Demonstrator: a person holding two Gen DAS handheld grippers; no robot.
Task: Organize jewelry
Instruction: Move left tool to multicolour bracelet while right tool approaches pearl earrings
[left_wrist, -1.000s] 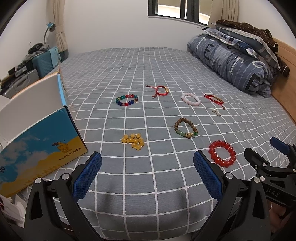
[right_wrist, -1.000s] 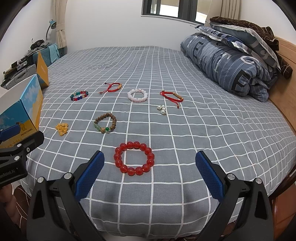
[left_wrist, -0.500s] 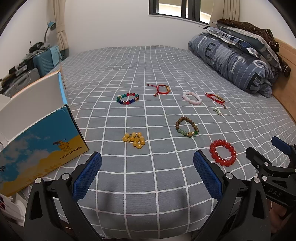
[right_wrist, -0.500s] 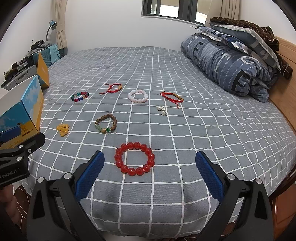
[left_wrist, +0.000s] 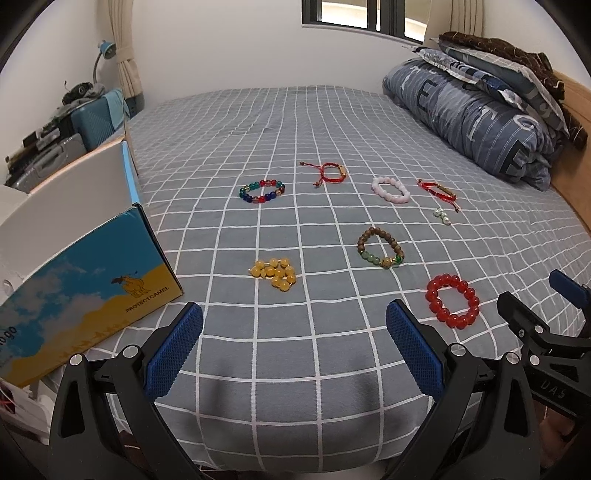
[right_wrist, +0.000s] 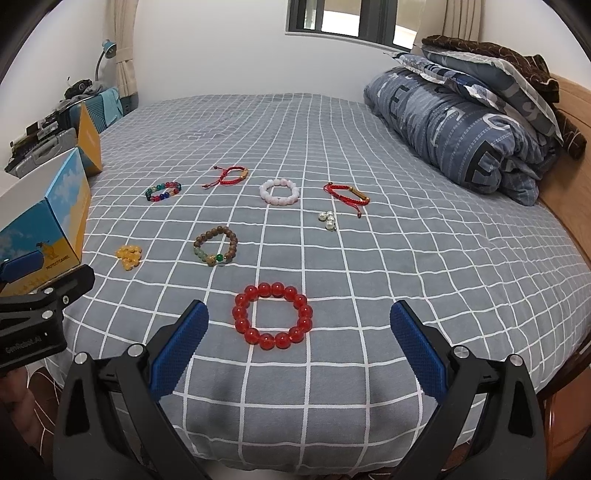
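Several bracelets lie on the grey checked bed. A red bead bracelet lies just ahead of my open, empty right gripper; it also shows in the left wrist view. A yellow bead bracelet lies bunched ahead of my open, empty left gripper. Farther off lie a brown and green bead bracelet, a multicolour bead bracelet, a red cord bracelet, a pink bead bracelet, a second red cord bracelet and small pearl beads.
An open blue and yellow cardboard box stands at the bed's left edge. A folded blue quilt with pillows lies at the far right by the wooden headboard. Cases and clutter stand left of the bed.
Both grippers have edged slightly forward toward the bracelets. Their jaws stay wide open. Nothing on the bed has moved.
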